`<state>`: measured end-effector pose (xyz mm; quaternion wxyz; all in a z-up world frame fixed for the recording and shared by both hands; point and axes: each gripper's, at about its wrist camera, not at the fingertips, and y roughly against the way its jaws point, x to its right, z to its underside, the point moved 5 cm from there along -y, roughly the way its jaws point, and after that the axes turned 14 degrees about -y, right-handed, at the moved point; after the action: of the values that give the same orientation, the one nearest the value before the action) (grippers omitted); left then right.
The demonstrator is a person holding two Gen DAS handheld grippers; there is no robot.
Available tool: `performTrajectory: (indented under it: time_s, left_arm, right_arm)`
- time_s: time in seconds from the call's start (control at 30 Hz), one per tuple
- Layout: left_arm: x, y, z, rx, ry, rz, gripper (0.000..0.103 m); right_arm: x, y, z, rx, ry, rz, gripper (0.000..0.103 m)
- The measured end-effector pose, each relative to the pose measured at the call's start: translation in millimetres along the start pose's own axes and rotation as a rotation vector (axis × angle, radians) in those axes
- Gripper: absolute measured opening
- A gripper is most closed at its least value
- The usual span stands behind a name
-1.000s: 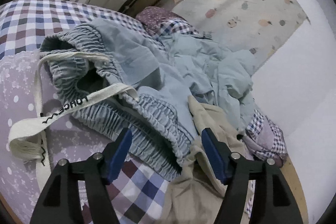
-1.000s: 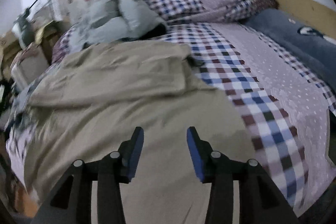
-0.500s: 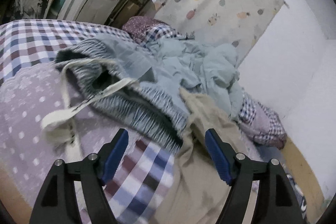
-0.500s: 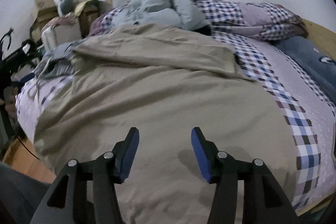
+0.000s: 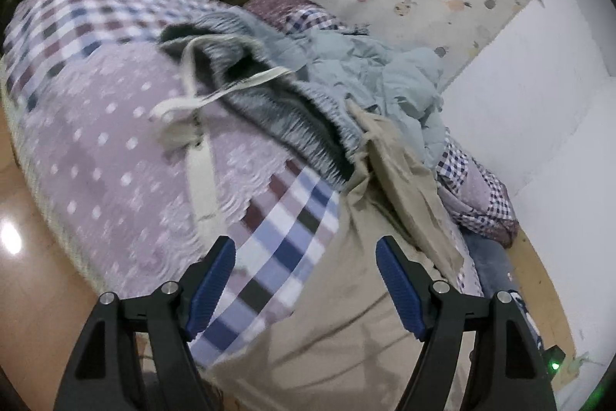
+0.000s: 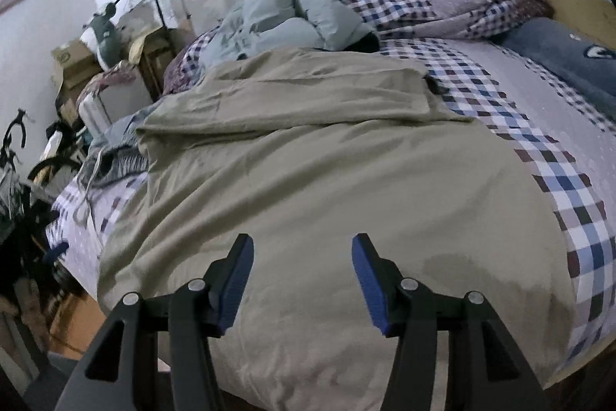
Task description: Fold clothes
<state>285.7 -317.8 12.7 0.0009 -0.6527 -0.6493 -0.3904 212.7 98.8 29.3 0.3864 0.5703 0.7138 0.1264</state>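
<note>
We had both tongs spread apart, gripping nothing: left tongs (image 5: 306, 280), right tongs (image 6: 302, 278). Khaki garment (image 6: 327, 172) lay spread across the bed (image 6: 577, 187), top edge folded over at 12 o'clock. Next we'd likely need a near-edge grasp

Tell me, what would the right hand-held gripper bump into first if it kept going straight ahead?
Probably the beige garment spread on the bed: the open right hand-held gripper points right at it, though depth is unclear.
</note>
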Motion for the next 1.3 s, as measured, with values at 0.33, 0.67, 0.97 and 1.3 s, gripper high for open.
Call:
performTrajectory:
  time_s: [0.33, 0.67, 0.97, 1.3]
  left_arm:
    - [-3, -2, 41, -0.159, -0.106, -0.014, 0.081]
    - [-1, -7, 71, -0.223, -0.043, 0.048, 0.080]
    - [48, -18, 88, -0.359, -0.084, 0.379, 0.080]
    - [36, -4, 67, -0.219, -0.143, 0.194, 0.080]
  right_arm:
    - [-18, 3, 5, 0.008, 0.059, -0.023, 0.064]
    - [-52, -2, 29, -0.006, 0.211, -0.040, 0.066]
    - [-81, -7, 58, -0.040, 0.348, -0.069, 0.067]
    - [-129, -12, 119, -0.076, 0.623, -0.112, 0.067]
